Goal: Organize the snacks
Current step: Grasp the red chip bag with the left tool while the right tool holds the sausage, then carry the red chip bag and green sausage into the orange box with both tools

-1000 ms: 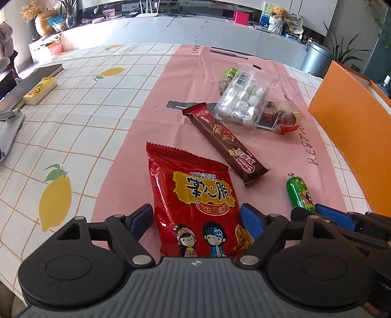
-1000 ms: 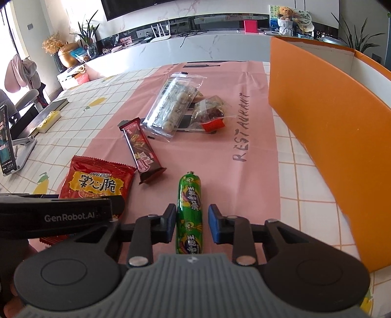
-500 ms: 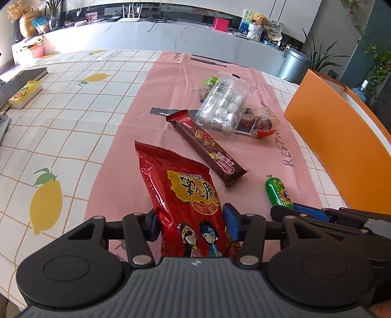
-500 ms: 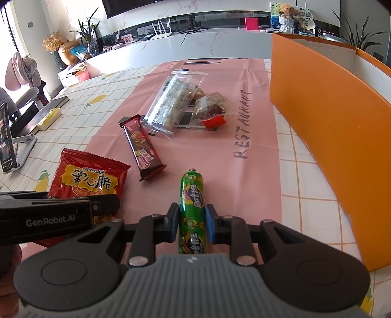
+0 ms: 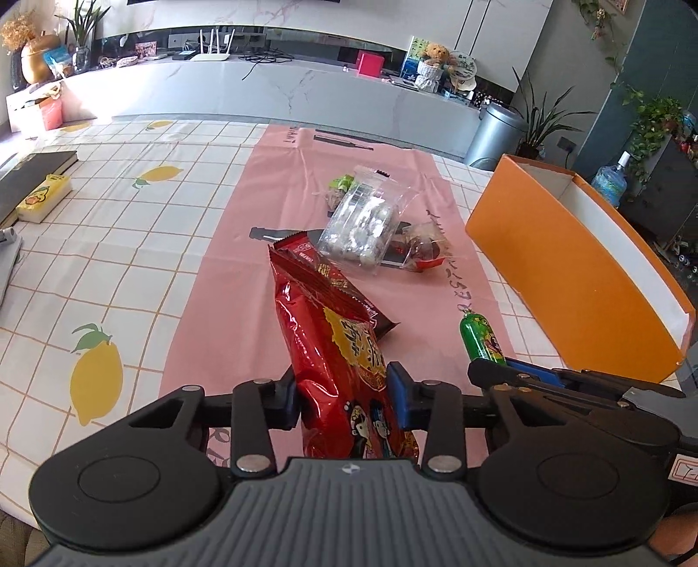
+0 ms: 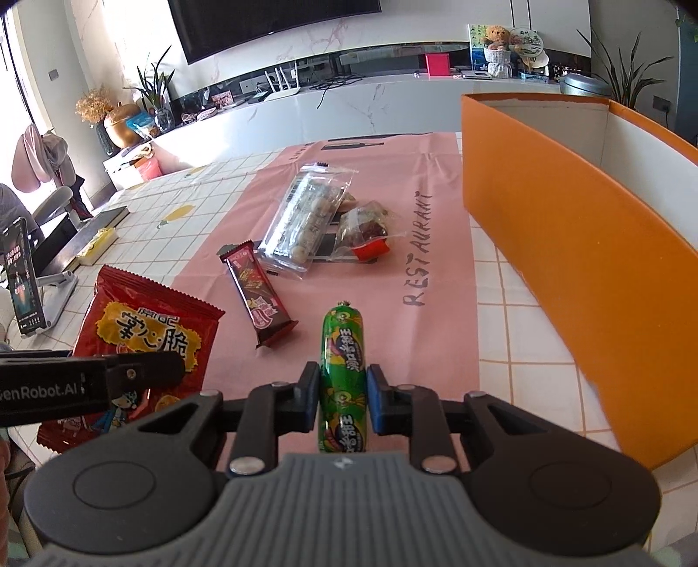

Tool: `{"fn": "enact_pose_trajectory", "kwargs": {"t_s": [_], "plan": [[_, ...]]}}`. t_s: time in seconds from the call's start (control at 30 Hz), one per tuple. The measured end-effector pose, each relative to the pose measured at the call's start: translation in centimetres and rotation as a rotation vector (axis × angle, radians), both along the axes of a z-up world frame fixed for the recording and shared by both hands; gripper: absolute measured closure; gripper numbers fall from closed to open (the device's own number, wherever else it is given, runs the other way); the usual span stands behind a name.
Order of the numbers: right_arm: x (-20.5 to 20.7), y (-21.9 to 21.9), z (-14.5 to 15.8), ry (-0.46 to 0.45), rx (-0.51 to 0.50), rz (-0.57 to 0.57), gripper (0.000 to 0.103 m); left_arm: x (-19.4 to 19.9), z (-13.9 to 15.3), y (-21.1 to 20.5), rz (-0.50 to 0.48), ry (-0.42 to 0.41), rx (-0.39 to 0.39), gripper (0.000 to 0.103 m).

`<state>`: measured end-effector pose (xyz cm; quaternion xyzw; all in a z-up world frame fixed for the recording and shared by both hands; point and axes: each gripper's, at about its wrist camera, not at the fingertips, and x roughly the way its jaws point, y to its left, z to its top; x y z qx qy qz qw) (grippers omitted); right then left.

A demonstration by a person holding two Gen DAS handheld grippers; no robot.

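Pink paper runner [image 6: 384, 279] printed RESTAURANT lies down the middle of a white checked tablecloth [image 5: 131, 244] with yellow lemons. On the runner rest a brown chocolate bar [image 6: 257, 292], a clear bag of pale round sweets [image 6: 305, 218] and a small clear packet [image 6: 364, 231] of something dark, perhaps dates. An open orange box [image 6: 580, 261] with a white inside stands on the cloth just beside the runner. The left gripper [image 5: 342, 399] is closing its jaws on a red snack bag [image 5: 336, 349], crumpled between the blue pads and lifted off the cloth. The right gripper [image 6: 340, 397] is clenched on a green sausage stick [image 6: 342, 366]. Behind the table runs a long white marble counter [image 5: 261, 87] under a dark screen [image 6: 270, 22], with plants, a teddy bear [image 5: 432, 56] and a grey bin [image 5: 495, 135]
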<state>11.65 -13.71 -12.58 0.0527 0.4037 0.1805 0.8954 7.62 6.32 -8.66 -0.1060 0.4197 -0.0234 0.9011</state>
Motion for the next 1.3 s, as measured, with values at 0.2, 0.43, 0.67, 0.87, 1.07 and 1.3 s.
{"fn": "enact_pose_trajectory", "kwargs": {"t_s": [0.2, 0.43, 0.67, 0.87, 1.07, 1.3], "plan": [[-1.6, -1.5, 1.6, -0.019, 0.021, -0.028, 0.084, -1.0, 1.8, -0.7, -0.024, -0.036, -0.011, 0.064], [-3.6, -3.9, 5.0, -0.084, 0.031, -0.055, 0.084, -1.5, 4.6, -2.8, -0.090, -0.094, -0.012, 0.072], [-4.7, -7.3, 8.7, -0.163, 0.006, -0.077, 0.084, -0.5, 7.8, -6.2, -0.198, -0.172, -0.010, 0.072], [-4.4, -10.8, 11.4, -0.199, -0.022, -0.104, 0.084, 1.7, 10.3, -9.3, -0.292, -0.226, -0.022, 0.072], [-2.5, -14.0, 13.3, -0.203, -0.044, -0.129, 0.084, 5.2, 11.5, -12.4, -0.375, -0.245, -0.042, 0.072], [2.0, -17.4, 13.4, -0.131, -0.047, -0.137, 0.084, 10.6, 11.0, -15.7, -0.444, -0.191, -0.060, 0.072]]}}
